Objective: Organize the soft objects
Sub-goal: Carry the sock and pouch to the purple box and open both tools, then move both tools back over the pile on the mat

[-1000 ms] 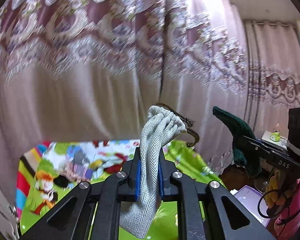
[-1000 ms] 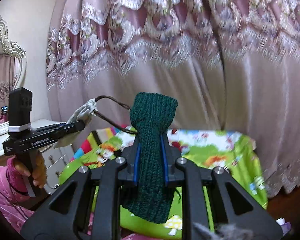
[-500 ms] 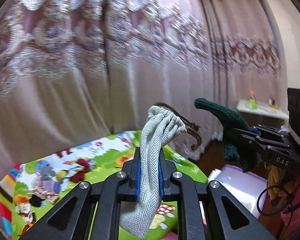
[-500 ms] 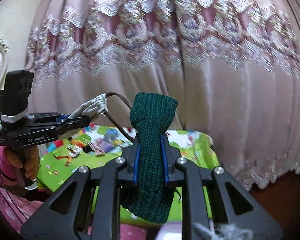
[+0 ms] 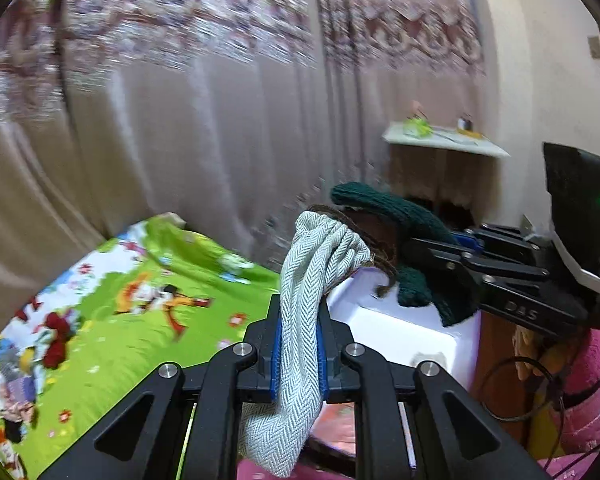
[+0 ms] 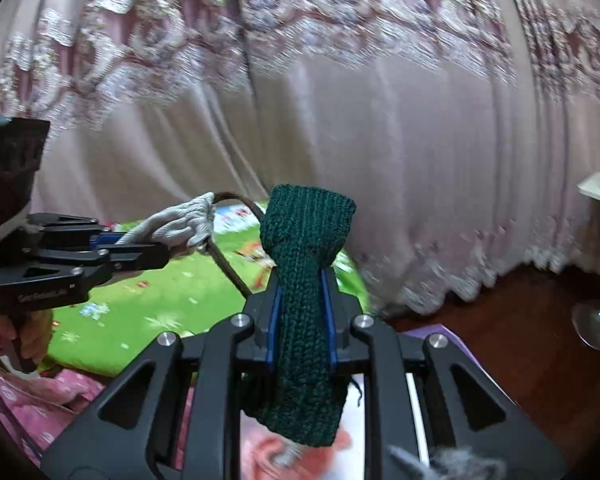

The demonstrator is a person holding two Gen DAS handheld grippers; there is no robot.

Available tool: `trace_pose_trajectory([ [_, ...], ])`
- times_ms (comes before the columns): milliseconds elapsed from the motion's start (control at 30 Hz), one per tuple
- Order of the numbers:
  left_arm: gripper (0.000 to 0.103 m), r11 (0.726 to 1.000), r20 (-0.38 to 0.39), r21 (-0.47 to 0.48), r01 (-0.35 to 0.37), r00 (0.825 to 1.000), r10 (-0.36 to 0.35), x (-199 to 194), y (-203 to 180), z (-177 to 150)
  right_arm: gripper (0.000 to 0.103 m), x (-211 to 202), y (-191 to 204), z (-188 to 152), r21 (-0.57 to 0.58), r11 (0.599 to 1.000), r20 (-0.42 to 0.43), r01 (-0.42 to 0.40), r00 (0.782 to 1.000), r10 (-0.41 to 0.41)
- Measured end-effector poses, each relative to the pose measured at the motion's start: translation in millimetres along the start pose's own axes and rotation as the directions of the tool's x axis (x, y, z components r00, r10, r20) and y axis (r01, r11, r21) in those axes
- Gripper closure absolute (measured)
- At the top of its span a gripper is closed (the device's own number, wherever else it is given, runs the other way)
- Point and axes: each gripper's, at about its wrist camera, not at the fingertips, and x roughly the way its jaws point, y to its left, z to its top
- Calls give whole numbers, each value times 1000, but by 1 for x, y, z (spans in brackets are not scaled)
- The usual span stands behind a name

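- Left gripper (image 5: 298,344) clenched on a grey herringbone cloth (image 5: 300,320), held in the air in front of pink curtains (image 5: 180,120).
- Cloth's long axis running along the fingers: gathered upper end pointing up and forward past the tips, loose end drooping below the linkage toward the camera.
- Brown cord (image 5: 374,252) looping from the cloth's gathered top toward the right.
- Right gripper (image 6: 302,320) clamped on a dark green knitted piece (image 6: 304,300), likewise lengthwise between the fingers, blunt end standing up past the tips, other end hanging down below the linkage.
- Seen only from the left wrist: white box (image 5: 400,328) directly beneath the green knit and right gripper, plus a white shelf (image 5: 444,140) on the far wall.
- Seen only from the right wrist: dark wooden floor (image 6: 500,320) at right, blurred pink and grey soft things below the fingers, too unclear to name.
- Visible in both: bright green cartoon blanket (image 5: 120,320) spread behind and to the left.
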Motion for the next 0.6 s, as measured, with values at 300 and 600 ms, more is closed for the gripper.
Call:
trace_pose_trajectory([
  [300, 63, 950, -139, -165, 264, 948, -288, 61, -9, -4, 58, 20, -36, -23, 2, 980, -168, 198, 966, -195],
  [600, 25, 922, -84, -370, 117, 984, -159, 43, 76, -35, 23, -3, -71, -12, 101, 959, -152, 264, 957, -248],
])
